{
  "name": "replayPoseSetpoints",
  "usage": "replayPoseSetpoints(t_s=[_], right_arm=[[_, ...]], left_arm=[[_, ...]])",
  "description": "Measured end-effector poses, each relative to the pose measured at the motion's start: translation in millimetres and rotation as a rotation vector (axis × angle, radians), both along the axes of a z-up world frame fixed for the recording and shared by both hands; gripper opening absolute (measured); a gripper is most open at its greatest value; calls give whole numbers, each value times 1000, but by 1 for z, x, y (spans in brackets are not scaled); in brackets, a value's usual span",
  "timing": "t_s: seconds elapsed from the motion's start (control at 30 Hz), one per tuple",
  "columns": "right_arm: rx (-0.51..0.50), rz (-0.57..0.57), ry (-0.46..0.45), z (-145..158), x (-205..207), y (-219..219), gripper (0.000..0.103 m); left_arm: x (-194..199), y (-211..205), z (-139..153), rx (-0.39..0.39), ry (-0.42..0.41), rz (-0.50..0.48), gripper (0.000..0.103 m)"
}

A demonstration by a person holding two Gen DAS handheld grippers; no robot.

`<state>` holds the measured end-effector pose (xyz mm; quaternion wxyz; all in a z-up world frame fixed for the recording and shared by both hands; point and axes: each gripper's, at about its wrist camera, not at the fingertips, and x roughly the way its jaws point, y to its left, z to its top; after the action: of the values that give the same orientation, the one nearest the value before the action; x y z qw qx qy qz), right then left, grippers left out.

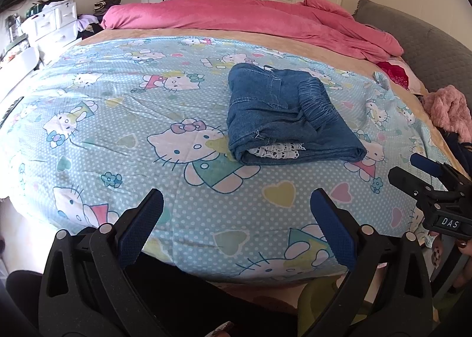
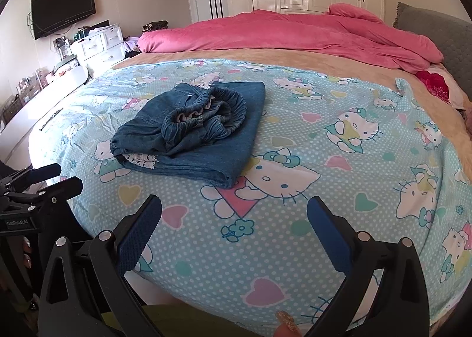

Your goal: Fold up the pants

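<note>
Jeans folded on the bed, both my grippers pulled back and empty.

The denim pants (image 1: 290, 118) lie as a compact bundle at about one o'clock from my left gripper (image 1: 236, 230), on the cartoon-cat sheet (image 1: 118, 118), elastic waistband on top. I judge the folding done, which is why I hold both tools clear at the bed's near edge. My right gripper (image 2: 234, 233) is spread wide with nothing between its fingers; so is the left. Its body reads "DAS"; the left's reads "GenRobot.AI".
</note>
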<state>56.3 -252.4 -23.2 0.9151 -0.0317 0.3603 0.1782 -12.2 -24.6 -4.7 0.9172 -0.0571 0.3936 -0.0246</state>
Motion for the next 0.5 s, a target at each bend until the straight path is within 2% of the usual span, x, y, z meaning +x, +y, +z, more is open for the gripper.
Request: replayPoseSetpoints(t_s=[0.5], right_arm=[[0,-7,0,0,1,-3,99]], left_arm=[[0,-1,0,10,16,11,94]])
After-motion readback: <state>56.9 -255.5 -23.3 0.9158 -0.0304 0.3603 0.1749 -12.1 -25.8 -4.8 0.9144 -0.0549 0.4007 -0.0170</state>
